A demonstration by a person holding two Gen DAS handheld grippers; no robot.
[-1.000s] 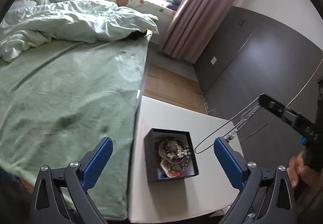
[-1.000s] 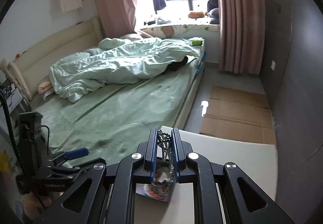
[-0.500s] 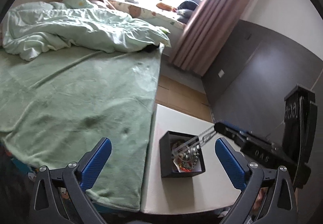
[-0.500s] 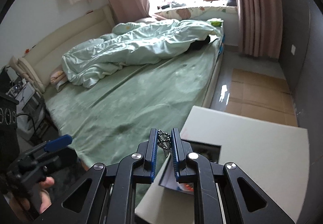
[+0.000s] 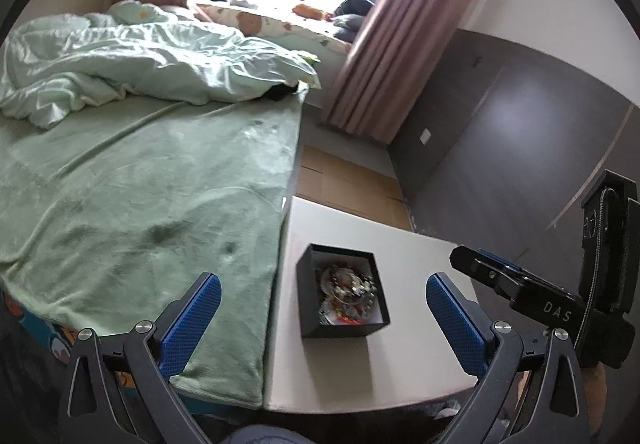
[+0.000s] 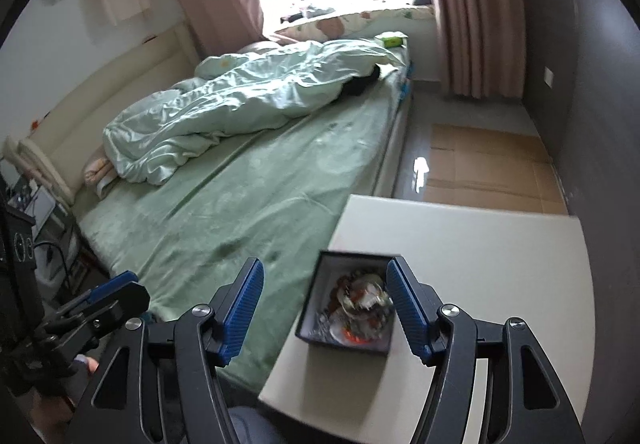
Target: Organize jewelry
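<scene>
A small black box [image 5: 340,296] [image 6: 348,304] stands on the white table [image 5: 360,364] [image 6: 480,244] near its bed-side edge. It holds a heap of jewelry [image 5: 348,288] [image 6: 360,308]: beads, chains and bangles. My right gripper [image 6: 322,280] hovers just above and in front of the box; its jaws are opening and nothing is between them. From the left wrist view the right gripper [image 5: 480,268] shows at the right of the box. My left gripper [image 5: 320,296] stands wide open, with the box seen between its fingers from farther back and nothing held.
A bed with a green sheet [image 5: 140,204] [image 6: 240,196] and a rumpled duvet [image 5: 140,60] runs along the table's left side. Brown floor panels [image 6: 488,164] lie beyond the table. A dark wall [image 5: 500,144] stands to the right.
The right gripper came down over the box with a silver chain necklace and opened; the necklace is gone from its jaws. The left gripper drew back and stayed open.
</scene>
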